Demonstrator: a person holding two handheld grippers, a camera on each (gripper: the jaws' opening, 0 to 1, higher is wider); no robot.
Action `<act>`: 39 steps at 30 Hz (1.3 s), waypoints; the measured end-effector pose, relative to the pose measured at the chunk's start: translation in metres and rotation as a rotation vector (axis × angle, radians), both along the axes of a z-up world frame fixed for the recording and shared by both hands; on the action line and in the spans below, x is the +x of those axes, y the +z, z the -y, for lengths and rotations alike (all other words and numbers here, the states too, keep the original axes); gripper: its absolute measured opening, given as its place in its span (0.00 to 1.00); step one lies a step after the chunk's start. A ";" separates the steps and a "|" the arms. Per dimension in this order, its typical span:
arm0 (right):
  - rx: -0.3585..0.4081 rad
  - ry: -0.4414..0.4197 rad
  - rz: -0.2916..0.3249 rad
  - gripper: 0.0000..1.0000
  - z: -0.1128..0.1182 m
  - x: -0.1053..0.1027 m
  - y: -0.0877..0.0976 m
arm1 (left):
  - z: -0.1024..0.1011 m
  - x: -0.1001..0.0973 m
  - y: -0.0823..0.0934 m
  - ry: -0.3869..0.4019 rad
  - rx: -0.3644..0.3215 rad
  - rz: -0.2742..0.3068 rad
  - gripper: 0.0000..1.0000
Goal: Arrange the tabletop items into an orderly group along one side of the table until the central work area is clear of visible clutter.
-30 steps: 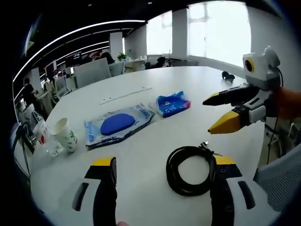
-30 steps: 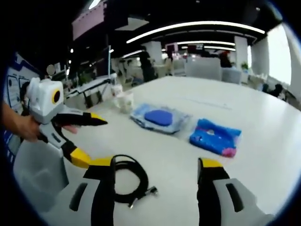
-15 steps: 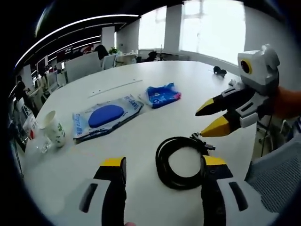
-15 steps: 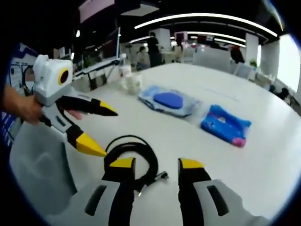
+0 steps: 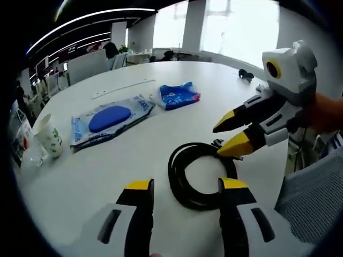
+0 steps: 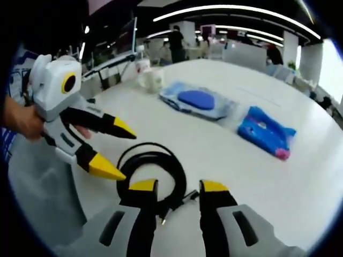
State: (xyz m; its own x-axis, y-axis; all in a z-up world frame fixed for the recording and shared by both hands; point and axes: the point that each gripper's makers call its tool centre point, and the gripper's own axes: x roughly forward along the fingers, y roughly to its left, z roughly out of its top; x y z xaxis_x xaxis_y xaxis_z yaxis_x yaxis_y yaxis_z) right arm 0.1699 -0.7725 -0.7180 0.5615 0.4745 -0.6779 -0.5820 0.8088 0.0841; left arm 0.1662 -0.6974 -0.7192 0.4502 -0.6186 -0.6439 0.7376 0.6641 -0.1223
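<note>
Black cable coil (image 5: pixel 201 176), wipes pack (image 5: pixel 110 120) lettering illegible

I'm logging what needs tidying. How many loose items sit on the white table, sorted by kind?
Coiled black cable: 1
Blue plastic packets: 2, the large packet and the small packet
Cups: 2, a paper cup and a clear cup beside it
Small dark object at the far edge, too small to identify: 1
Total: 6
</note>
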 end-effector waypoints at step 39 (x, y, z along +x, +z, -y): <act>-0.118 0.118 -0.033 0.11 -0.010 0.009 -0.027 | 0.008 0.009 -0.023 -0.007 0.042 -0.076 0.16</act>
